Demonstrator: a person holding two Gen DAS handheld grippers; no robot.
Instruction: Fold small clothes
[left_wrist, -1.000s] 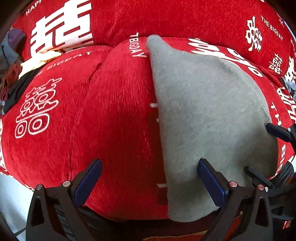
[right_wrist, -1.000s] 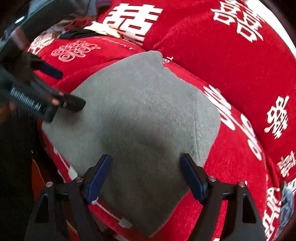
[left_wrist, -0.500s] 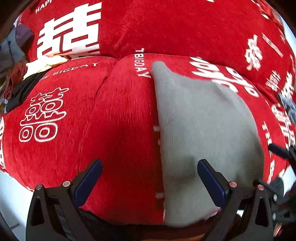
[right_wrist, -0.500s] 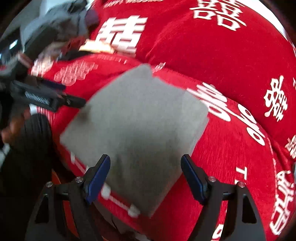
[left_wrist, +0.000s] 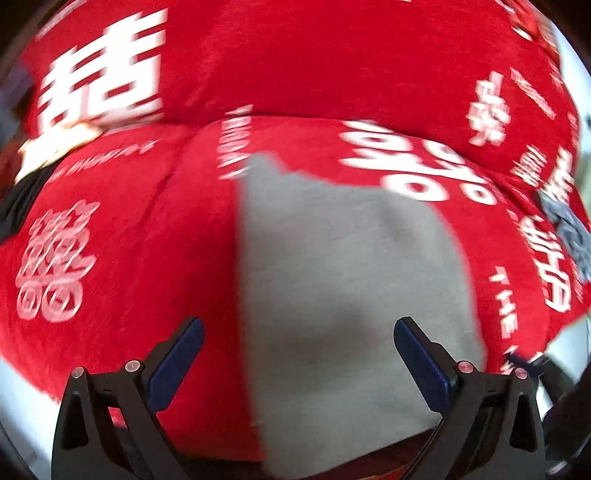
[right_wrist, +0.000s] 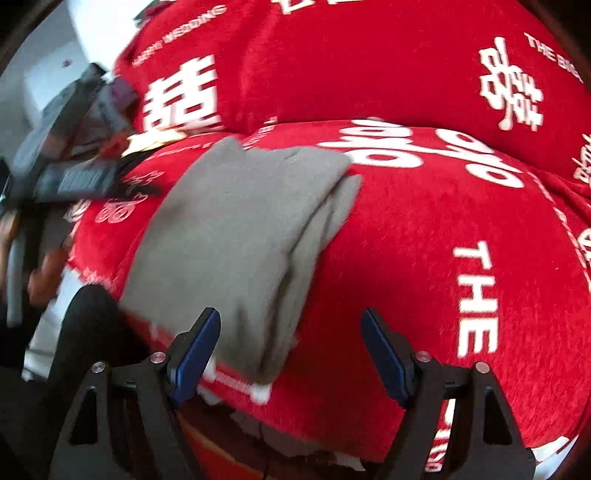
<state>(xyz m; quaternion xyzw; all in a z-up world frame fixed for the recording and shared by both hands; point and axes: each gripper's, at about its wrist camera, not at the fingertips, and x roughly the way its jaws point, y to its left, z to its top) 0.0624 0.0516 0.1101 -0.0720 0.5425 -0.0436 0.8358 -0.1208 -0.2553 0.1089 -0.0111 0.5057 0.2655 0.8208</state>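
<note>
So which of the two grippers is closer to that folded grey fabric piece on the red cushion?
Left, by a little. The left gripper hangs open directly over the folded grey fabric piece. The right gripper, also open, sits at its edge, mostly over the red cushion.

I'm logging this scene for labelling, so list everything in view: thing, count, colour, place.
folded cloth: one, grey, lying on the seat cushion, layered edges on its right side.
seat cushion: one, red with white lettering, under the cloth.
back cushion: one, red with white characters, behind the seat.
clothes pile: several, cream, dark and grey, far left on the sofa.
left tool: one, black with blue pads, open, above the cloth.
right tool: one, same colours, open, at the cloth's near edge.
</note>
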